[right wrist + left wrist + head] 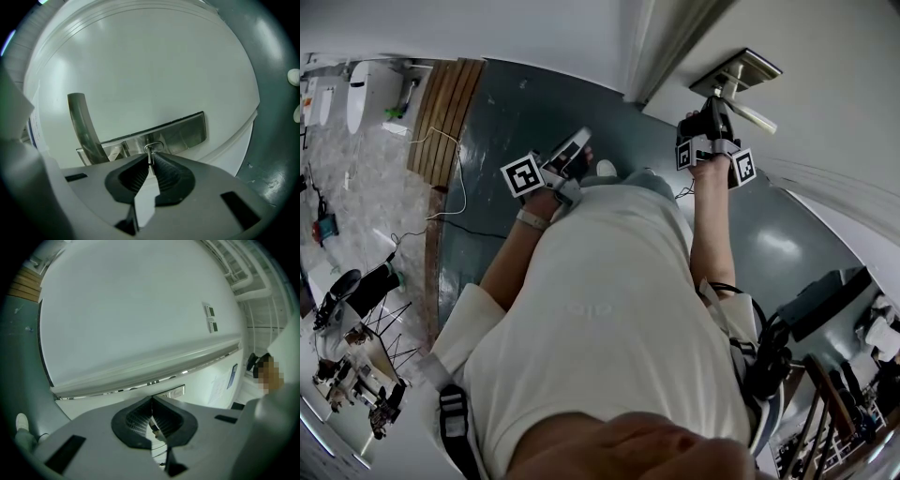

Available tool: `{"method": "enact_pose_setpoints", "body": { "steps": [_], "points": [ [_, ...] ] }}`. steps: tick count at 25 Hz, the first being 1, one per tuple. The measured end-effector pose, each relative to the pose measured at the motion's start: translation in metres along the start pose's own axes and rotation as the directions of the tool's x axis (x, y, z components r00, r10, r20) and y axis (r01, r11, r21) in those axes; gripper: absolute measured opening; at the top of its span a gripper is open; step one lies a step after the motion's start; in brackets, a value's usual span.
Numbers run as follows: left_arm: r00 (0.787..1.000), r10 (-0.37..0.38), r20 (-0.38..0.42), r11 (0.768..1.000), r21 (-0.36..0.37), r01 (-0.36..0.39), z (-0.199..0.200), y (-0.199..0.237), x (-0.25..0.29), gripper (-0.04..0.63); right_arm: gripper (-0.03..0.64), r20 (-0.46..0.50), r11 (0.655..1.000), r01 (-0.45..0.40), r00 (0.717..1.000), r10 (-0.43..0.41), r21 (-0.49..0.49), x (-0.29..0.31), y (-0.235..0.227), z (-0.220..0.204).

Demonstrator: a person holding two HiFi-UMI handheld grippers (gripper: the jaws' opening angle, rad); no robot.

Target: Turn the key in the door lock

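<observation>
Blocked at 9 o'clock of the key (150, 152) by the lever handle (84, 126); open over bare door (154, 61) toward 1 o'clock.

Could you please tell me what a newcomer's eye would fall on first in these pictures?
The right gripper stands out first, its jaws pinched on a small key in the steel lock plate of the white door, just beside the curved door handle. The left gripper is held off to the side, shut on nothing, facing the door.

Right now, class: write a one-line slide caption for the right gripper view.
Right tool shut on the key in the metal lock plate, beside the lever handle.
</observation>
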State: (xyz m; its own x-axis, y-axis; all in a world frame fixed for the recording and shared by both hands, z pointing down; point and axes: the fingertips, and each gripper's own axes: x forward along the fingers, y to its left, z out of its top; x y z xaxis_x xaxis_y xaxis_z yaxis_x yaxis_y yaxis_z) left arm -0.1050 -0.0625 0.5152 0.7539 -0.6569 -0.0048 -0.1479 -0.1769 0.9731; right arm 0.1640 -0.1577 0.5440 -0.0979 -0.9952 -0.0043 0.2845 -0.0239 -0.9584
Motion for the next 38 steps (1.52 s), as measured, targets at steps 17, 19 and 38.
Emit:
{"method": "enact_pose_setpoints", "body": {
  "steps": [17,19,38],
  "points": [
    [1.0,-0.014,0.011,1.0,-0.025,0.015,-0.002,0.003,0.005,0.007,0.08,-0.088,0.845,0.023,0.993,-0.083,-0.534,-0.022,0.029,0.004],
    [1.0,-0.016,0.011,1.0,-0.027,0.017,-0.001,0.003,0.006,0.008,0.081,-0.124,0.631,-0.003,0.981,-0.148,-0.776,-0.026,0.035,-0.004],
    [0.999,-0.025,0.026,0.997,-0.066,0.027,-0.004,0.007,0.008,0.008,0.141,0.28,-0.916,-0.381,0.872,-0.401,-0.125,-0.01,-0.004,-0.018]
  ]
}}
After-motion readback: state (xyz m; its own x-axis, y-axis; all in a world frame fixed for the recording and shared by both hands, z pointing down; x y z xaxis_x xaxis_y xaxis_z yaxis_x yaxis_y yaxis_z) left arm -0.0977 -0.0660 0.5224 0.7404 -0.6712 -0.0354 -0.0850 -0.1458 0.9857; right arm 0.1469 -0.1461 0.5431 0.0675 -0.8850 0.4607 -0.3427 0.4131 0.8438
